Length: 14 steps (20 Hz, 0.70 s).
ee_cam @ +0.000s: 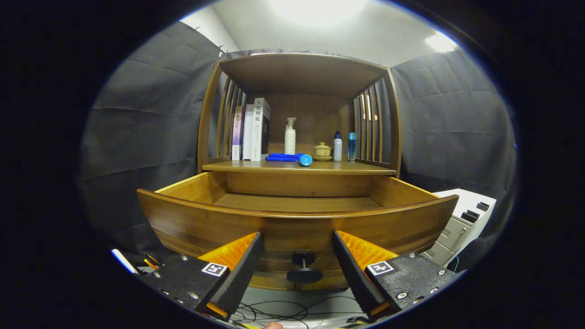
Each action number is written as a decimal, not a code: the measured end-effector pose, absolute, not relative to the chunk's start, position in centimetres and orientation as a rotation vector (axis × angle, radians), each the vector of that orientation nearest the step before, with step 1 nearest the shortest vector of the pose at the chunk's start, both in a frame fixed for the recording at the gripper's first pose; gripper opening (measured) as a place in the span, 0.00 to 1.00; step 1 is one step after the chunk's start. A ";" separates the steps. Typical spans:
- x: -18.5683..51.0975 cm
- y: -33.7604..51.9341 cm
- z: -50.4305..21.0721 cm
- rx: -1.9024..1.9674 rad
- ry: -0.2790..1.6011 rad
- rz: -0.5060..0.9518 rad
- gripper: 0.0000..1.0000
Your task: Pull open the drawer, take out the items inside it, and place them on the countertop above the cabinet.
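The wooden drawer stands pulled out toward me, and the part of its floor that I see is bare wood. Its dark round knob sits between my fingers, close to their tips and untouched. My gripper is open, fingers spread to either side of the knob in front of the drawer's face. Above the drawer, the countertop carries a blue rolled item lying on its side just ahead of a white pump bottle.
On the countertop stand several books at the left, a small lidded cup on a saucer and two slim bottles at the right. Slatted side walls flank the shelf. A white cabinet sits to the right. Cables lie below.
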State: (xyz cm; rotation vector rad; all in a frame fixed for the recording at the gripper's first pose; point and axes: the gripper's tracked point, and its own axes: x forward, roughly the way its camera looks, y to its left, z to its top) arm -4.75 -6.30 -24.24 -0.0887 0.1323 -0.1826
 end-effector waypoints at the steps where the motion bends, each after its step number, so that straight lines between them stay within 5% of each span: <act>1: -4.5 -6.5 -24.2 -0.087 0.134 -0.178 0.95; 14: -1.1 -7.3 -24.0 -0.047 0.140 -0.154 0.95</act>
